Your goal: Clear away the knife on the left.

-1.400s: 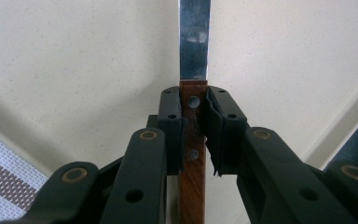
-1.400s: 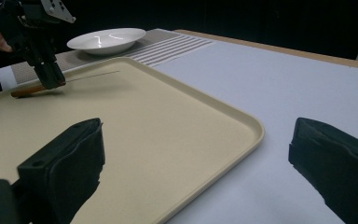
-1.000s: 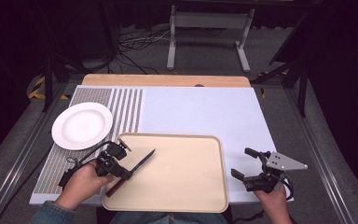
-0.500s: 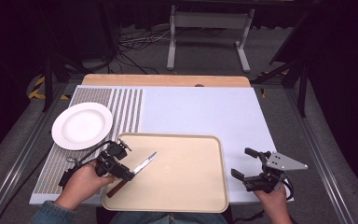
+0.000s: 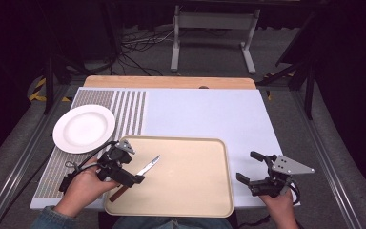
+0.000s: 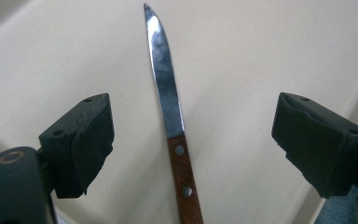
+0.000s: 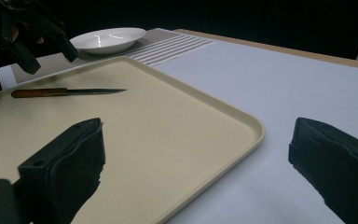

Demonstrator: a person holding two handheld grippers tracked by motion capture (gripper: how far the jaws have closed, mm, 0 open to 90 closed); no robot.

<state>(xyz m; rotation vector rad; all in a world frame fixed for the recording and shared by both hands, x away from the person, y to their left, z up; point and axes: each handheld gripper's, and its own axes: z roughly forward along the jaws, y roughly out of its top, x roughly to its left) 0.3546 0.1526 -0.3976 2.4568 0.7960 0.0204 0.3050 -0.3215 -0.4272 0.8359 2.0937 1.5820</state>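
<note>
High view first: the knife [image 5: 140, 174] lies flat on the beige tray [image 5: 190, 191], at the tray's left side, blade tip pointing toward the tray's middle and handle running out to its near-left rim. Judging by that, the knife is down on the tray and free. What's left looks like either backing the left gripper [image 5: 126, 172] away or closing in for a fresh grasp, and I can't call which.

Left gripper view confirms it: jaws spread wide, released, straddling the knife [image 6: 172, 121] without touching it. Right gripper [image 5: 259, 170] sits off the tray's right edge on the white mat, jaws apart too, holding nothing.

Now the materials. Blade is polished steel, slim, tapering to a point, with a finely serrated edge. Handle is reddish-brown wood with two metal rivets. The tray is smooth matte plastic, rectangular with rounded corners and a raised lip. Beyond the tray's far-left corner rests a round, glossy white plate [image 5: 84, 128] on a grey woven placemat [image 5: 124, 107] with stripes.
</note>
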